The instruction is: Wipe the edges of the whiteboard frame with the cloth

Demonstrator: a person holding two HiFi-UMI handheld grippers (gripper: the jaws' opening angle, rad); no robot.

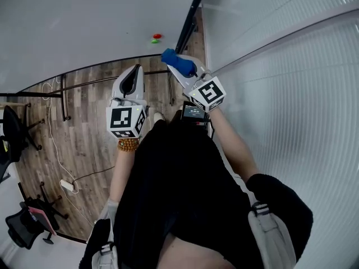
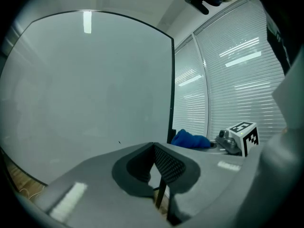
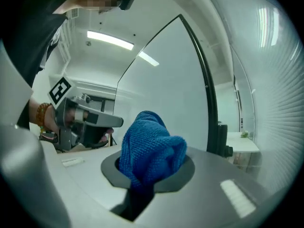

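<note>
Two grippers show in the head view, both held near the right edge of the whiteboard [image 1: 84, 21]. The left gripper [image 1: 133, 73] points at the board. The right gripper [image 1: 182, 69] carries a blue cloth [image 1: 177, 61] just beside the black frame [image 1: 190, 18]. Only this view shows the wood floor [image 1: 84, 122] and the red and green magnets [image 1: 156, 38] on the board.

From the left gripper view, the left gripper [image 2: 155, 161] has its jaws together with nothing between them, facing the whiteboard [image 2: 85, 89]. To the right, the cloth [image 2: 190, 139] lies close against the foot of the frame [image 2: 172, 80]; whether they touch I cannot tell. Blinds [image 2: 232, 80] stand behind.

From the right gripper view, the right gripper [image 3: 145, 175] has its jaws clamped on the bunched cloth [image 3: 149, 146], which sticks up between them. The frame [image 3: 205, 80] runs just to the right. The left gripper [image 3: 88, 120] shows at the left, with a bead bracelet [image 3: 42, 115] on the wrist behind it.
</note>
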